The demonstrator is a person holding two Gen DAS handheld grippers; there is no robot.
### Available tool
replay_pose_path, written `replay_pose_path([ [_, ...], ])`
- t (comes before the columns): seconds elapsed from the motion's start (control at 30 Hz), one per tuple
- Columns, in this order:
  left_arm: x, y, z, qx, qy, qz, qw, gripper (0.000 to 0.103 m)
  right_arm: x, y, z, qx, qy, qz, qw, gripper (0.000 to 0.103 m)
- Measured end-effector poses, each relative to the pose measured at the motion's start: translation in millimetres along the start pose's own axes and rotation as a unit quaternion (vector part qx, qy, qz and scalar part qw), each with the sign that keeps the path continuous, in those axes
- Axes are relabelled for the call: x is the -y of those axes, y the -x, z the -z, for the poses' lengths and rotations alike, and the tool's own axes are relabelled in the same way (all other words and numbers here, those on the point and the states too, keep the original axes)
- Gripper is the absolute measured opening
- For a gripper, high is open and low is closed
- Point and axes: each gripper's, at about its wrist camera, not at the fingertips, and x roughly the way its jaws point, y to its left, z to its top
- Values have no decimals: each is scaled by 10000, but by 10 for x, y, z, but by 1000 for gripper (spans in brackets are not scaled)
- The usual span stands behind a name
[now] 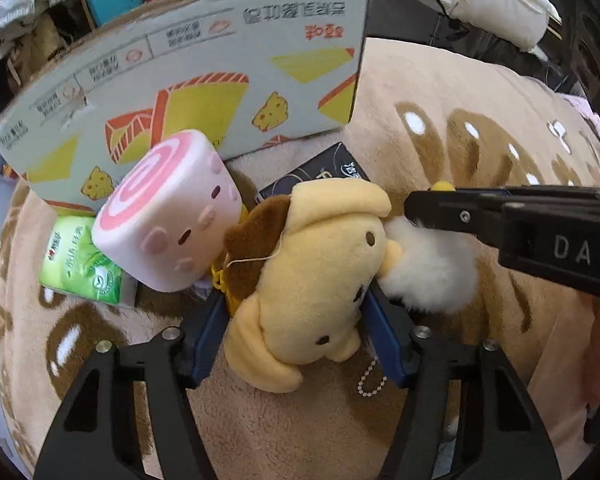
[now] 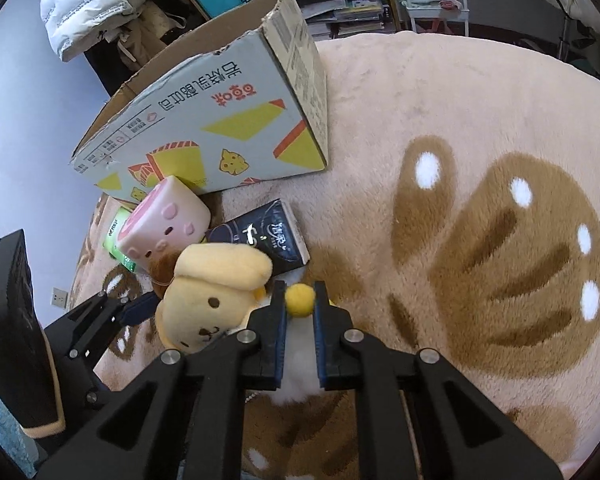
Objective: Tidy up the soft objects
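A yellow dog plush (image 1: 312,264) with brown ears lies on the beige blanket (image 1: 420,100), head toward my wrist. My left gripper (image 1: 296,300) straddles it, and both blue pads press its sides. A white fluffy toy (image 1: 432,272) lies against the plush's right side. In the right wrist view my right gripper (image 2: 299,294) is shut on this white fluffy toy (image 2: 300,376), with its yellow pom-pom (image 2: 300,299) at the fingertips. A pink swirl roll cushion (image 1: 168,216) leans just behind the plush. The right gripper (image 1: 416,208) enters the left wrist view from the right.
An open cardboard box (image 1: 204,80) stands behind the toys, its printed side facing me. A green tissue pack (image 1: 80,260) lies under the pink cushion and a dark tissue pack (image 2: 268,236) lies behind the plush. The patterned blanket (image 2: 460,120) spreads to the right. Shelves and white bedding fill the background.
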Motion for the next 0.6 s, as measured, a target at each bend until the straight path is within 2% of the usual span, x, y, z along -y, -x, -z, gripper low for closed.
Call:
replay_pose_path([
  [0.2, -34, 88, 31, 26, 85, 0, 10000, 57, -56, 150, 22, 375, 212, 100, 9990, 13],
  [0.37, -35, 167, 105, 12, 56, -194, 9998, 58, -197, 331, 35, 877, 572, 205, 9943, 13],
  [0.6, -101, 441, 176, 302, 216, -382, 9986, 57, -333, 496, 64, 1215, 918, 143, 9882, 13],
])
